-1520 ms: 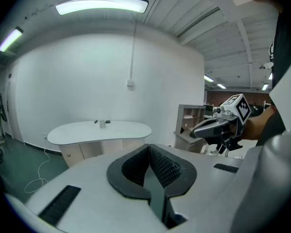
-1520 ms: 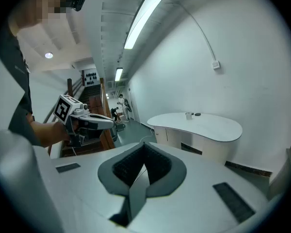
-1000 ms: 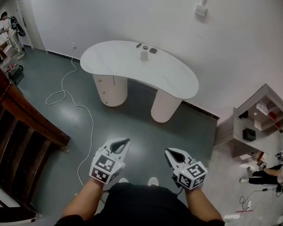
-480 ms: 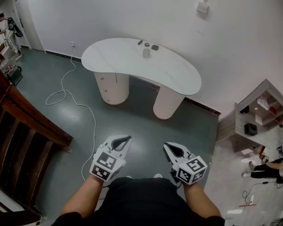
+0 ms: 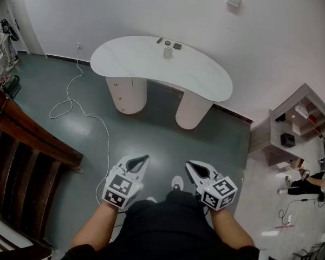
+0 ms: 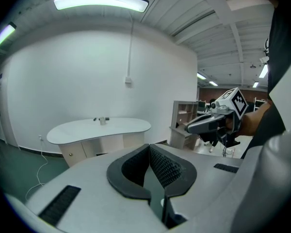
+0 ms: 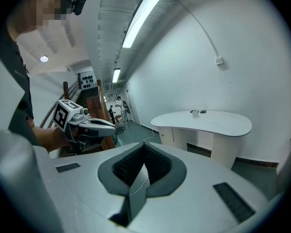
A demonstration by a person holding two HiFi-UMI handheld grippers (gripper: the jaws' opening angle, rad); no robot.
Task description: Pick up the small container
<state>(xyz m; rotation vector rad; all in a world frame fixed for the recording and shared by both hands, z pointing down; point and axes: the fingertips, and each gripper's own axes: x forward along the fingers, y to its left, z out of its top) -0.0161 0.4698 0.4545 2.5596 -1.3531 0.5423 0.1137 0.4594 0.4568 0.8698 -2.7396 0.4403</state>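
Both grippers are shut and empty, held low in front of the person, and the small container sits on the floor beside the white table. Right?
Not quite: the small container stands on top of the white table, near its far edge, not on the floor. The head view shows it. The rest holds.

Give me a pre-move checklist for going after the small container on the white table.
1. Small container in sight, standing on the white table: ok.
2. Container within reach: not ok, the table is well ahead across the floor.
3. Left tongs open for a grasp: not ok, shut and empty.
4. Right tongs open: not ok, shut and empty.
5. Walking line free of the white cable: ok, it lies off to the left.
6. Container's lid or contents: cannot tell.
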